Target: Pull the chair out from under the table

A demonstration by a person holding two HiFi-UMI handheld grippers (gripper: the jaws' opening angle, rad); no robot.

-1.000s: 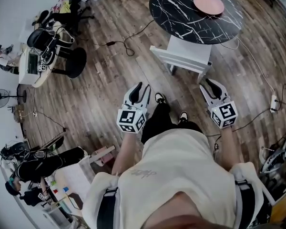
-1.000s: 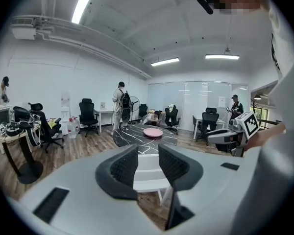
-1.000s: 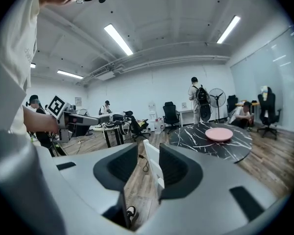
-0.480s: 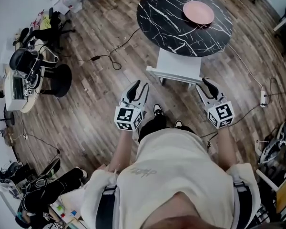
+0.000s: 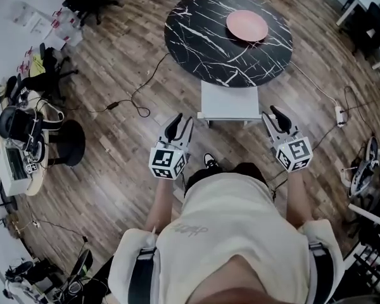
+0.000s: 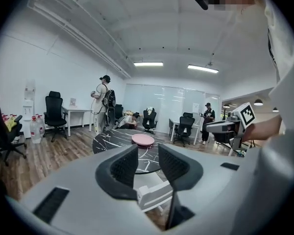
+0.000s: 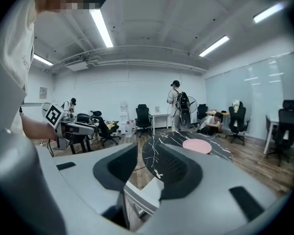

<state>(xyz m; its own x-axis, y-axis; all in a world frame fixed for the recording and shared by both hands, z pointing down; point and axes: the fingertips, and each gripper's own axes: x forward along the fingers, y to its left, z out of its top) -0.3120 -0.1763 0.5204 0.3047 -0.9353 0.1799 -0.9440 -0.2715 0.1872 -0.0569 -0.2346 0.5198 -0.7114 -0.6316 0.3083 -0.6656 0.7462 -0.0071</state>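
Note:
A white chair (image 5: 229, 101) stands with its seat partly under the round black marble table (image 5: 202, 49), which carries a pink plate (image 5: 247, 25). My left gripper (image 5: 181, 125) hangs open just left of the chair's back rail. On the other side, my right gripper (image 5: 272, 118) is open close to the rail's right corner. Neither touches the chair. In the left gripper view the left gripper (image 6: 149, 164) frames the chair (image 6: 154, 196) and the table (image 6: 118, 140) beyond. Through the right gripper (image 7: 145, 169) I see the chair's rail (image 7: 139, 198), low and near.
Cables trail over the wood floor, with a power strip (image 5: 337, 113) right of the table. A black stool (image 5: 66, 142) and a cluttered desk (image 5: 16, 160) stand at the left. Office chairs (image 6: 55, 110) and several people (image 6: 103, 102) are in the room's background.
The table and chair have come closer as the person stepped toward them. Both grippers moved forward and now flank the chair's back. Their jaws stand as wide as before.

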